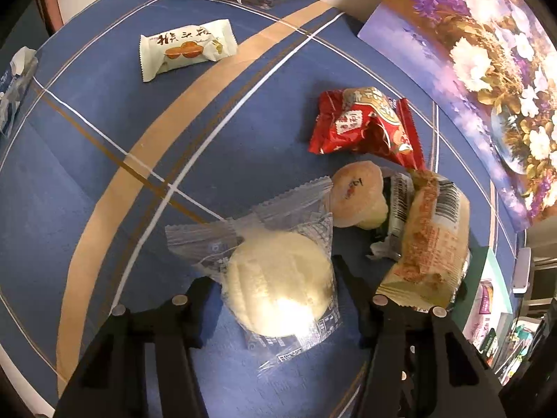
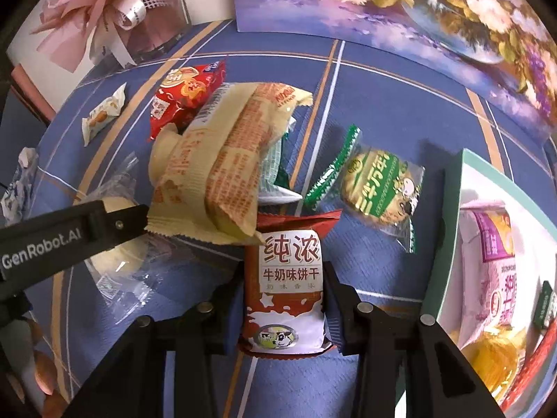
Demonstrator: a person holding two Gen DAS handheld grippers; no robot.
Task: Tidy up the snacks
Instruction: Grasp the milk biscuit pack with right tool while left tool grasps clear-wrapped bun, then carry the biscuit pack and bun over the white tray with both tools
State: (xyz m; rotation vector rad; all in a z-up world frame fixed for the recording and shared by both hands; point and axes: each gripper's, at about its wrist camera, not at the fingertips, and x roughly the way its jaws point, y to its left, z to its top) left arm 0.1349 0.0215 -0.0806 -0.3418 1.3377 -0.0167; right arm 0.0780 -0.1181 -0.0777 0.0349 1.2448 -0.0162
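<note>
Blue tablecloth with tan and white stripes. Lying on it: white pastry packet, red packet, clear-wrapped round bun, beige packet, green-wrapped biscuit, teal-rimmed box at right.

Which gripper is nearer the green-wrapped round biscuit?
Right. The right gripper, closed on the milk biscuit pack, sits just beside the green-wrapped biscuit; the left gripper is across the snack pile.

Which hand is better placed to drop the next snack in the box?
Right. The right gripper already pinches the milk biscuit pack, and the box sits just to its right.
</note>
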